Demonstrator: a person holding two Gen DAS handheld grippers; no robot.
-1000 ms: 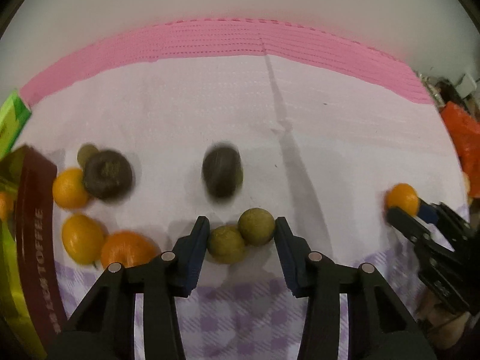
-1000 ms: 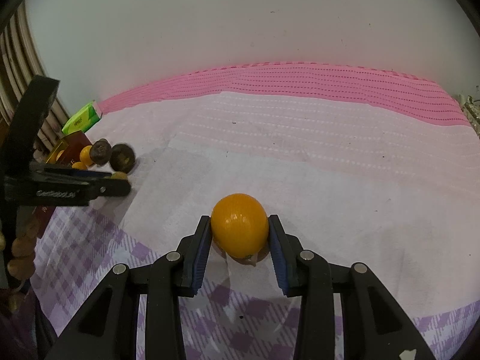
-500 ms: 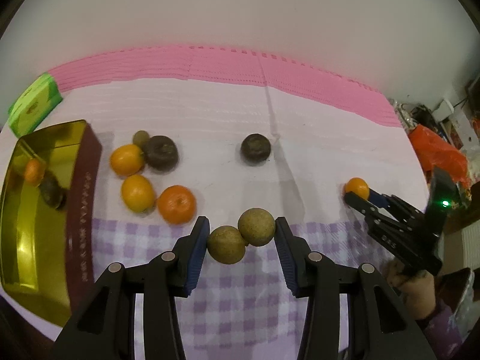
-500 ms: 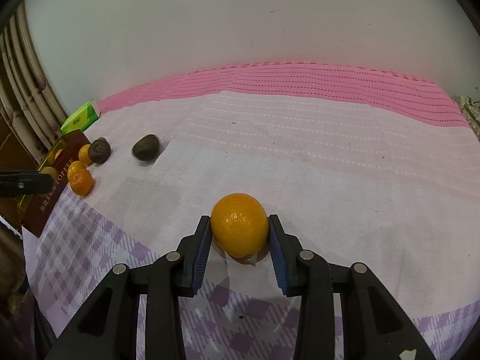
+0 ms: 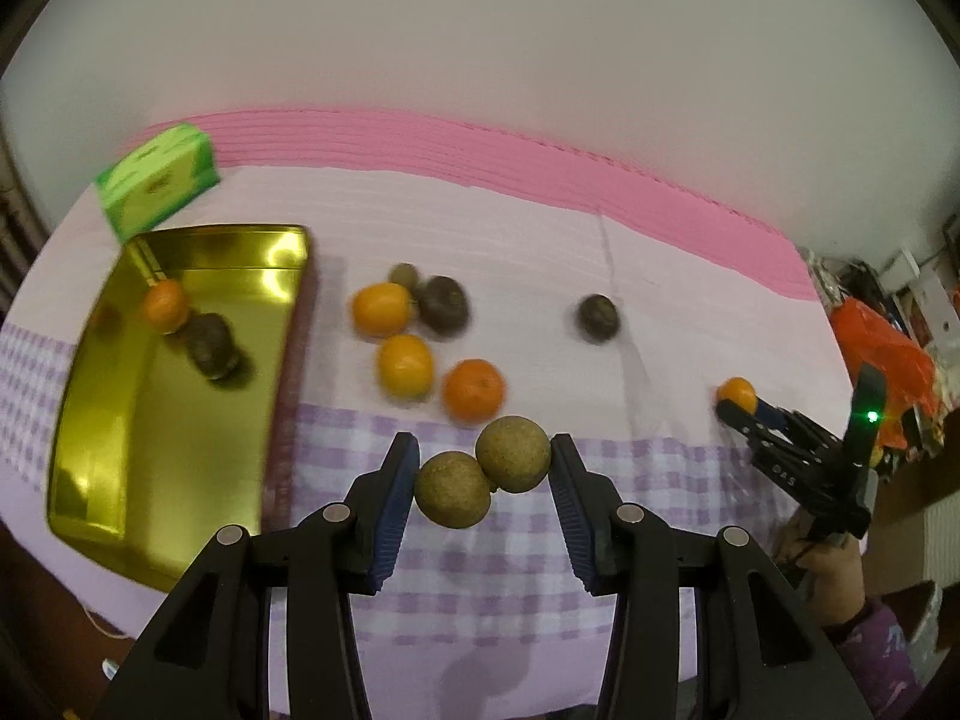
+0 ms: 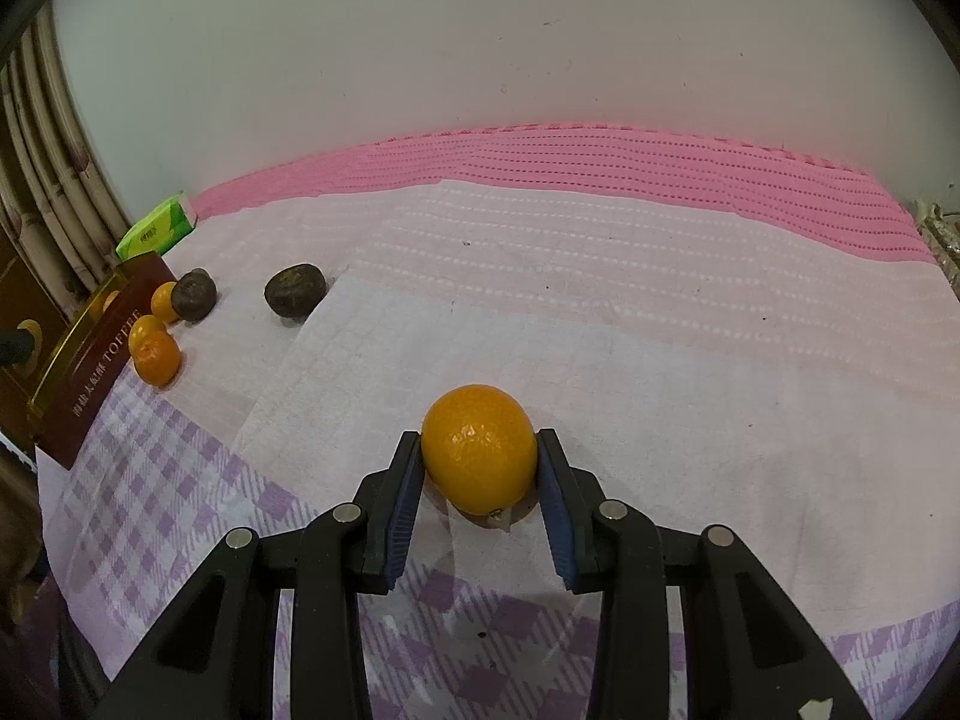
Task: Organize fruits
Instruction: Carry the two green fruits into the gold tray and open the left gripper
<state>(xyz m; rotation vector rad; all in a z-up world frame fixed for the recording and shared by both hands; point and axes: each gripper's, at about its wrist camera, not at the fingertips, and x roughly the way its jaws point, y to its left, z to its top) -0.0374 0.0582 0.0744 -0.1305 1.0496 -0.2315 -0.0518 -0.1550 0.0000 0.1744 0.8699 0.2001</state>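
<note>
While loose oranges (image 5: 405,365) flank gold tin (image 5: 90,420); dark fruit (image 5: 598,317) apart.

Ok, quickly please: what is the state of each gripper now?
Left gripper: closed on two round brown-green fruits, lifted above the cloth.
Right gripper: closed on an orange.
</note>
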